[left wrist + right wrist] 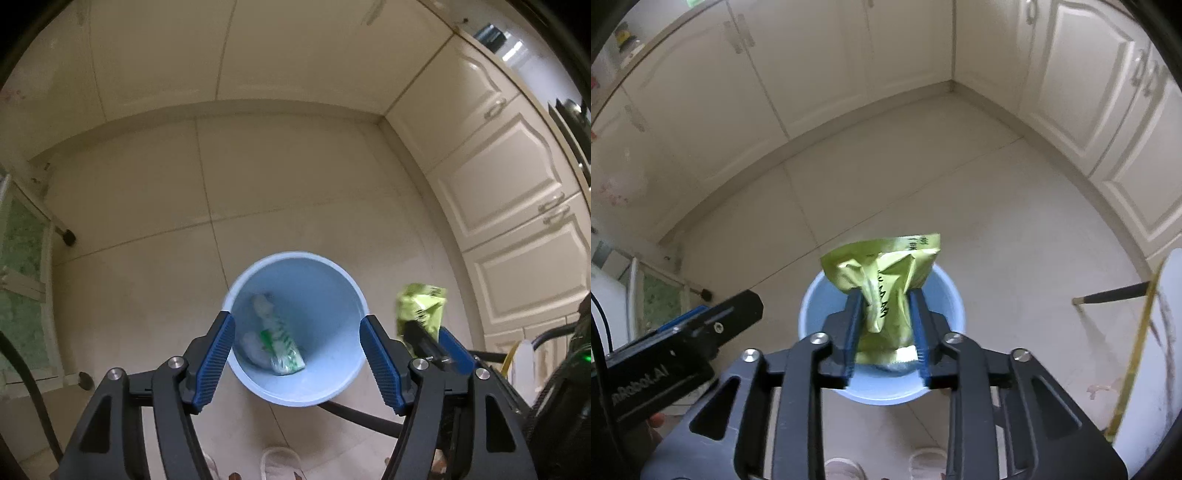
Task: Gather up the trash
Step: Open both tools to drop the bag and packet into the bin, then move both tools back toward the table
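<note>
Right claw [886, 325] pinching crumpled lime-green snack wrapper [886, 273] above pale blue bin [812, 306].

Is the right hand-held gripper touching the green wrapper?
Touching. In the right wrist view the green wrapper sits between the right hand-held gripper's blue pads, its crumpled sides against both, above the blue bin.

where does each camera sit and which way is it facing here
Left wrist view: sits on the left tool, looking steeply down into the blue bin on the tiled floor; its open blue fingers and a slipper toe show.
Right wrist view: sits on the right tool, looking down at the green wrapper between its fingers above the bin; slippers and the left tool's body show.
Shared: the bin, the wrapper, the white cabinets.
</note>
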Available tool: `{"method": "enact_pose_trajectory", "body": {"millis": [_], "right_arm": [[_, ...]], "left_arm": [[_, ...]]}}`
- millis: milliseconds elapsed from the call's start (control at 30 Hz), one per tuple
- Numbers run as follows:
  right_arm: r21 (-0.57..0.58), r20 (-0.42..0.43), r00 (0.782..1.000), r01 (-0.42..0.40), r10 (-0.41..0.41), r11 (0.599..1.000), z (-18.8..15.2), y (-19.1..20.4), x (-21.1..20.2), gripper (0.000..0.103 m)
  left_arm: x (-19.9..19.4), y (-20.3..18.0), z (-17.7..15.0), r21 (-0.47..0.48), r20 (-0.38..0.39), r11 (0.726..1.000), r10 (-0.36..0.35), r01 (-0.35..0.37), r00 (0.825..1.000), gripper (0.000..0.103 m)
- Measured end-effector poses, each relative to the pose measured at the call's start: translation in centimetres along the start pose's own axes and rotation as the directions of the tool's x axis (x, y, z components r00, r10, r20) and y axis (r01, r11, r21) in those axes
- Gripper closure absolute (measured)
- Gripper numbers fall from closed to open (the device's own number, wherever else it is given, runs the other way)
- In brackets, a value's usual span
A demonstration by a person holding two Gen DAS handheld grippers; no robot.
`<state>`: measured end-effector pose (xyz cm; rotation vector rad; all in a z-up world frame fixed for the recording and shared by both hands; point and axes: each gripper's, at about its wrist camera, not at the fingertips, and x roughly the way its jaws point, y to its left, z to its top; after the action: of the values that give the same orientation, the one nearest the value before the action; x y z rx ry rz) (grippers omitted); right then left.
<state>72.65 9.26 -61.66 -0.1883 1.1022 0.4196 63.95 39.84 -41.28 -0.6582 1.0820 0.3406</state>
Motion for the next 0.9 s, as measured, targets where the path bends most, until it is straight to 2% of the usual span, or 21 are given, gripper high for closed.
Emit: {"method": "enact_pose_trajectory", "body": {"millis": [67, 100, 167, 233, 367, 567, 733, 833, 900], "right_arm": [[0.003, 0.017, 1.0, -0.023, 0.023, 1.0, -0.2, 0.4, -0.1, 0.048], [0.004, 0.025, 1.0, -0.017, 0.017, 1.0, -0.3, 0.5, -0.4, 0.047], [-0.004, 0.035, 0.999, -0.012, 0.012, 1.0, -0.3, 0.9, -0.9, 0.047], [-0.007, 0.037, 0.999, -0.004, 0.004, 1.0, -0.2, 1.3, -1.6, 0.047], [-0.043, 0.079, 0.996, 0.051, -0.047, 0.998, -0.5, 2.3, -4.7, 0.047], [-0.027, 0.138, 0.989, 0.065, -0.061, 0.998, -1.4, 3.7, -10.6, 0.047], [-0.015, 0.209, 0.97, 0.128, -0.122, 0.992, -3.1, 5.4, -17.0, 0.047], [0.001, 0.265, 0.959, 0.102, -0.098, 0.995, -4.7, 5.7, -21.8, 0.046], [0.012, 0.314, 0.943, 0.11, -0.108, 0.994, -5.8, 5.9, -25.3, 0.046]], "left_arm": [[-0.6, -0.5, -1.1, -0.002, 0.012, 1.0, 0.013, -0.013, 1.0, 0.037], [-1.0, -0.6, -1.0, 0.0, 0.022, 1.0, 0.02, -0.02, 1.0, 0.037], [-1.9, -0.7, -1.2, -0.001, 0.032, 1.0, 0.028, -0.028, 0.999, 0.037], [-3.7, -1.9, -3.1, -0.007, 0.047, 1.0, 0.025, -0.025, 0.999, 0.037], [-7.5, -2.0, -4.5, -0.012, 0.088, 1.0, 0.021, -0.02, 0.996, 0.037], [-14.4, -2.9, -7.1, -0.008, 0.175, 1.0, 0.012, -0.011, 0.985, 0.037], [-22.5, -4.4, -11.6, 0.022, 0.29, 1.0, 0.003, -0.01, 0.957, 0.036], [-28.1, -5.7, -15.1, 0.042, 0.371, 0.999, -0.024, 0.009, 0.928, 0.031], [-31.4, -7.0, -17.4, 0.076, 0.426, 0.997, -0.048, 0.017, 0.903, 0.03]]}}
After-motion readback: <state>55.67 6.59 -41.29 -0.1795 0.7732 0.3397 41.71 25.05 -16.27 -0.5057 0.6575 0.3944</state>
